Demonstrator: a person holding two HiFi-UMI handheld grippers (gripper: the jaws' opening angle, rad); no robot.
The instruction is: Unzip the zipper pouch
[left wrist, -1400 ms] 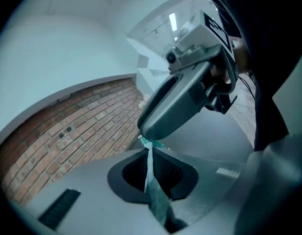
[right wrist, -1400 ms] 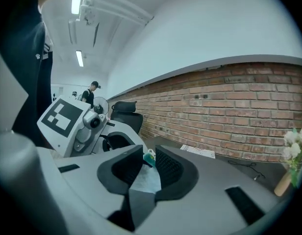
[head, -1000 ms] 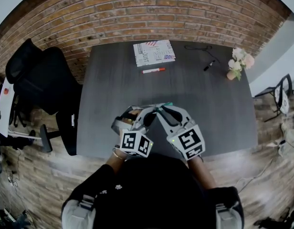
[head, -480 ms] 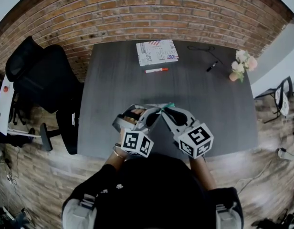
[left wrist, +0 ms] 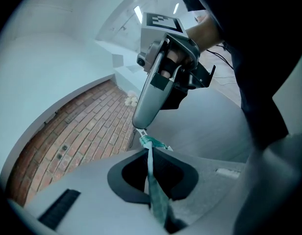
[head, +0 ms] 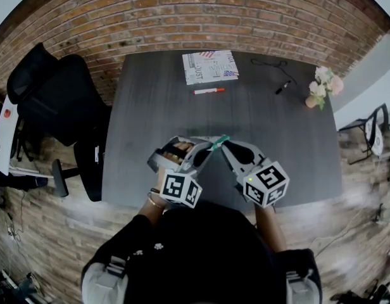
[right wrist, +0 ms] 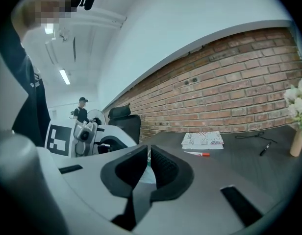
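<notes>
Now, left gripper (left wrist: 150,161) jaws clamping pouch (left wrist: 156,199), right gripper (right wrist: 147,161) jaws just closing on pull (left wrist: 139,131)

Dark grey table (head: 150,113); along far edge, a booklet (head: 209,67), red marker (head: 209,91) just before it, black cable (head: 268,62), black pen (head: 282,88), flower vase (head: 308,100) at right.

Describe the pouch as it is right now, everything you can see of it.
The pouch is thin teal fabric, seen edge-on as a narrow strip. It is held up between the two grippers over the near part of the table. The left hand-held gripper is shut on one end. At the other end, a small silvery pull sits in the tip of the right hand-held gripper, whose jaws have just been closing on it. How far the zipper is open cannot be told.
</notes>
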